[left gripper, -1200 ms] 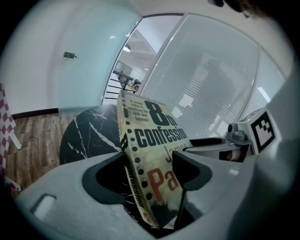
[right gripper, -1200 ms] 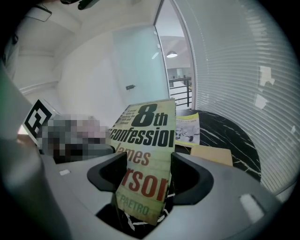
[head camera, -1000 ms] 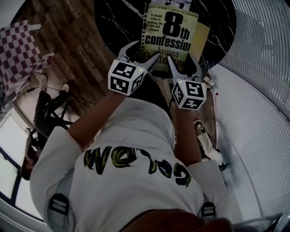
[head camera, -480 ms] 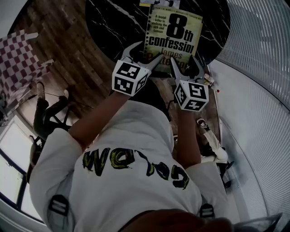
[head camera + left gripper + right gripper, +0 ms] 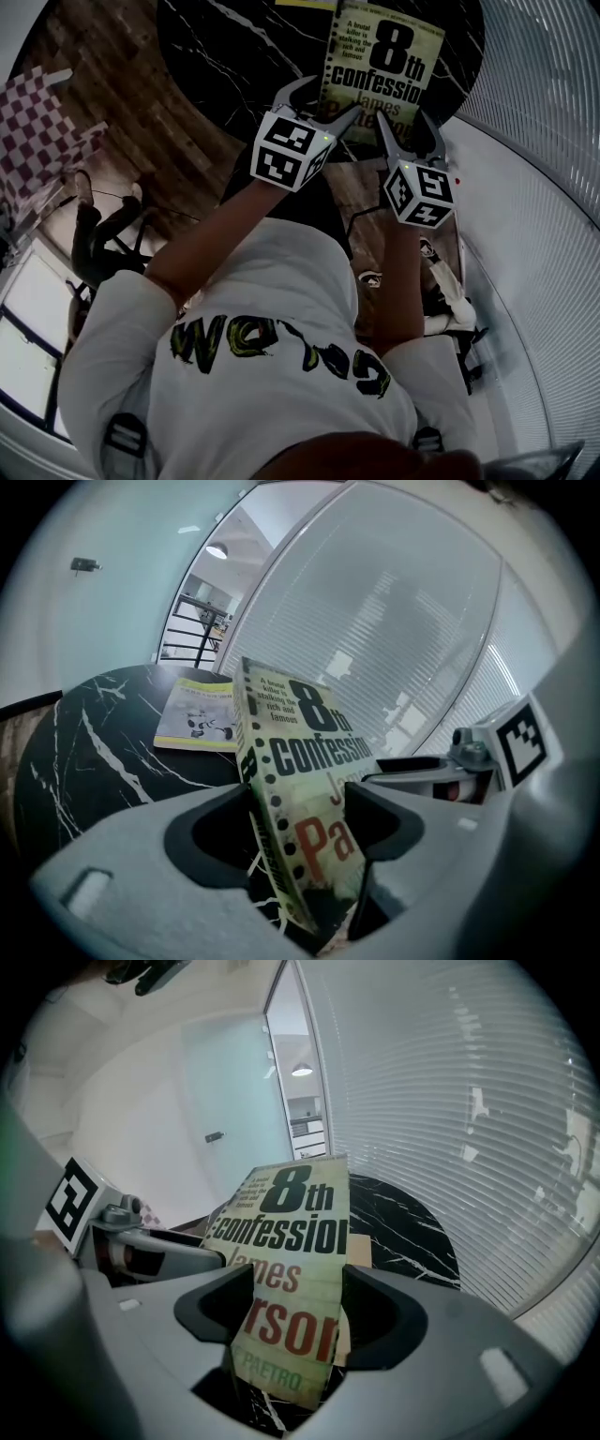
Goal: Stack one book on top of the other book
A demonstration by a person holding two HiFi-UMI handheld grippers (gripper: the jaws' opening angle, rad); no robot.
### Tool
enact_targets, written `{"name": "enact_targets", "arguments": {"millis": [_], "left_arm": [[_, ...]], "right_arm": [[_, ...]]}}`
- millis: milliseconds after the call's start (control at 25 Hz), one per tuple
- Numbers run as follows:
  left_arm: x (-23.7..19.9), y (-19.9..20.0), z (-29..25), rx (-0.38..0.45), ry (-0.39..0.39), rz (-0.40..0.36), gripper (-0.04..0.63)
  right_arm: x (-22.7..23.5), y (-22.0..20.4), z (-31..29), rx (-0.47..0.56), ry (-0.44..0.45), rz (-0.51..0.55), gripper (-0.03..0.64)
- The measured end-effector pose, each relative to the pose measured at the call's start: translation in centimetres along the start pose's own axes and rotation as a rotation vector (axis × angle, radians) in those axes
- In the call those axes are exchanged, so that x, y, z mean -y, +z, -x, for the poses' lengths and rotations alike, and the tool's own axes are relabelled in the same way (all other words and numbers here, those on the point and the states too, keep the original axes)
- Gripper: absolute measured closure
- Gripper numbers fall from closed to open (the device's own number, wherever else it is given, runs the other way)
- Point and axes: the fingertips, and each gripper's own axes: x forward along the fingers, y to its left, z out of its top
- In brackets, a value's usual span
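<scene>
At the far left of the head view a red-and-white checked surface [image 5: 37,122] juts in over the wooden floor [image 5: 141,94]. Below it stands a dark chair frame [image 5: 103,234], too dim to make out fully. The round black table [image 5: 234,47], veined in white, fills the upper middle. The person's white shirt [image 5: 262,319] takes up the lower middle, with both forearms reaching up from it.

The left gripper [image 5: 317,101], above its marker cube [image 5: 291,150], is clamped on the lower left corner of the book [image 5: 380,66]. The book's cover reads "8th confession". In the left gripper view the book stands tilted on edge between the jaws, with its spine toward the left jaw and its front cover against the right one.

The right gripper [image 5: 406,127] is clamped on the lower right corner. In the right gripper view the cover runs up between the jaws, and both pads are on it.

So the book hangs between the two grippers over the table's near rim, at the upper centre-right of the head view. Veined marble shows under its lower edge. In both gripper views it blocks much of the tabletop behind it.

The other book [image 5: 195,714] has a yellow and pale cover. It lies flat on the table at the middle left of the left gripper view, apart from the held one.

Along the right edge of the head view curves a wall of slatted blinds [image 5: 544,187].
</scene>
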Motion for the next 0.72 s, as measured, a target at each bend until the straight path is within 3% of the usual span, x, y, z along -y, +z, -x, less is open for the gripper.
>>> {"name": "enact_targets", "arguments": {"millis": [720], "left_arm": [[-0.5, -2.9, -7.7, -0.086, 0.022, 0.060, 0.270]], "right_arm": [[6.0, -3.8, -4.5, -0.068, 0.037, -0.059, 0.314]]}}
